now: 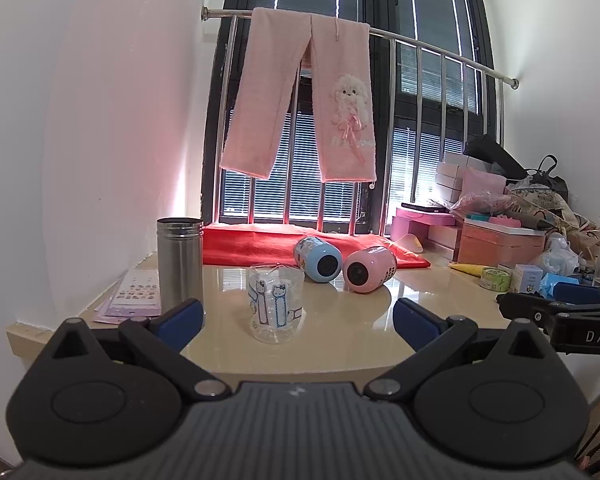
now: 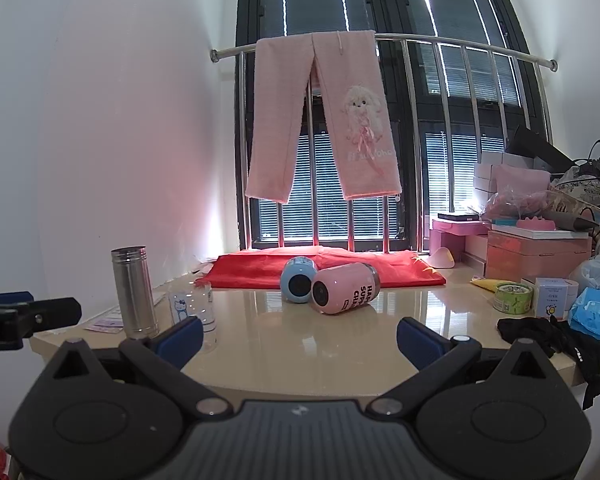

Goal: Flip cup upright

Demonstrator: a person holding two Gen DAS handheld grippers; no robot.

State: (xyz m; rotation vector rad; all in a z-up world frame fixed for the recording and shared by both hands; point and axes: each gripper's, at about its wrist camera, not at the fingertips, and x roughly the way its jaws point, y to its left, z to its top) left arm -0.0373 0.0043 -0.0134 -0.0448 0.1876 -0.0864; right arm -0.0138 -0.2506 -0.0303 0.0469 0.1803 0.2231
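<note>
Nearest to the cameras, both tools were held just short of the table's front edge: the left gripper (image 1: 298, 322) had its blue-padded fingers spread wide with nothing between them, and the right gripper (image 2: 300, 338) was likewise wide apart and empty. On the glossy beige table (image 2: 284, 352), the clear glass cup (image 1: 275, 304) with cartoon cat stickers stood closest to the left gripper, centred ahead of its gap; its orientation, mouth up or down, could not be settled from either view, as the glass was transparent and partly hidden behind a pad in the right wrist view. Just beside it, toward the wall, a steel flask (image 1: 180, 264) stood upright without a lid, next to a sheet of stickers (image 1: 134, 296). Farther back, the blue cup (image 1: 318, 260) and the pink cup (image 1: 368, 269) lay on their sides, apparently touching, both dark round ends turned toward the cameras, at the front edge of a red cloth (image 2: 340, 270). Boxes and a roll of green tape (image 2: 513, 298) crowded the right side. Behind all, pink trousers (image 1: 304, 100) hung over a steel rail (image 2: 460, 42) before the window.
</note>
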